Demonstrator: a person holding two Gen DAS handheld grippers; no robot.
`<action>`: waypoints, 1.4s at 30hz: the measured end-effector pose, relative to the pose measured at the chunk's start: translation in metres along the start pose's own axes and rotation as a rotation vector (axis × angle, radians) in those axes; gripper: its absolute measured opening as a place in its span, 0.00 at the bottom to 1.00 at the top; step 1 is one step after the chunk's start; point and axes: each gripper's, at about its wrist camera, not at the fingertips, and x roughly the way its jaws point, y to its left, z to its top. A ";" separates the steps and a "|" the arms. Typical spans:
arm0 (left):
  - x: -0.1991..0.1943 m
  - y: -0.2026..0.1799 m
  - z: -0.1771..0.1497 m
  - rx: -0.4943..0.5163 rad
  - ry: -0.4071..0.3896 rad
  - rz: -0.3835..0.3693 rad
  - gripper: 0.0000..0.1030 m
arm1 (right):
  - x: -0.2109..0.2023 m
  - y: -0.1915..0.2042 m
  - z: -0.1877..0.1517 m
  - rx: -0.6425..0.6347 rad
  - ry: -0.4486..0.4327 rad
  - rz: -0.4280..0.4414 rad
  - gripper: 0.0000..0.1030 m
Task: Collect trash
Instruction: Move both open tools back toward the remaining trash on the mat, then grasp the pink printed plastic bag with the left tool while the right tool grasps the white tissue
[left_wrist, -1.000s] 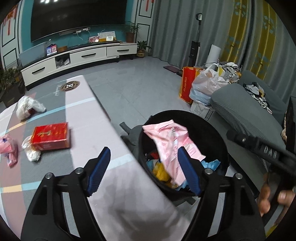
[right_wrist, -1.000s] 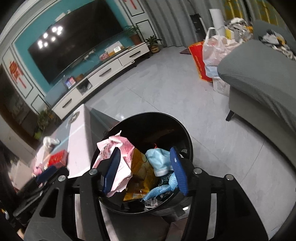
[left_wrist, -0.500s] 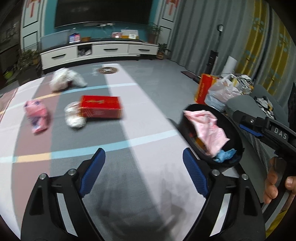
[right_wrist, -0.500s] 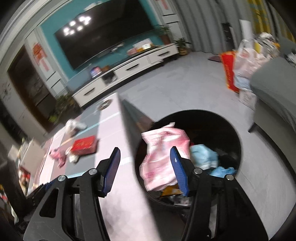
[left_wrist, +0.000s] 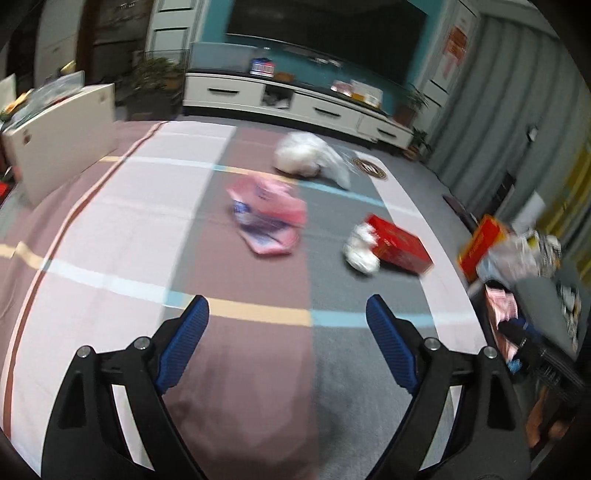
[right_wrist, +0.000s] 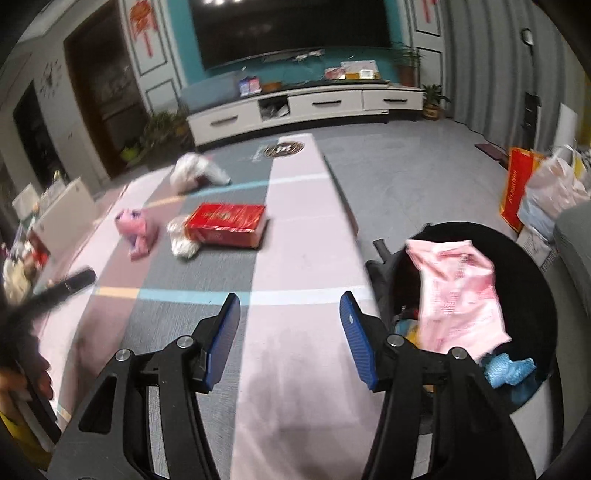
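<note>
I have swung both grippers from over the black bin (right_wrist: 480, 236), where a pink wrapper (right_wrist: 458, 295) lies, back to the table (left_wrist: 110, 229). The left gripper (left_wrist: 287, 325) has just been opening, spread and empty; the right gripper (right_wrist: 290, 314) is part-open, empty. Remaining: pink packet (left_wrist: 267, 218), red box (left_wrist: 400, 243), white wad (left_wrist: 360, 251), white bag (left_wrist: 310, 155), so collection continues

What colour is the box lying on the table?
Red, with faint gold print on the box; the right wrist view shows it best.
</note>
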 end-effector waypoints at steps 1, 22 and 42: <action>0.000 0.006 0.003 -0.024 0.000 -0.009 0.85 | 0.005 0.004 0.000 -0.003 0.008 0.004 0.54; 0.054 0.011 0.060 -0.024 -0.045 0.000 0.85 | 0.079 0.081 0.031 0.124 0.098 0.245 0.54; 0.078 0.039 0.082 -0.063 -0.012 -0.166 0.25 | 0.125 0.117 0.041 0.080 0.111 0.075 0.54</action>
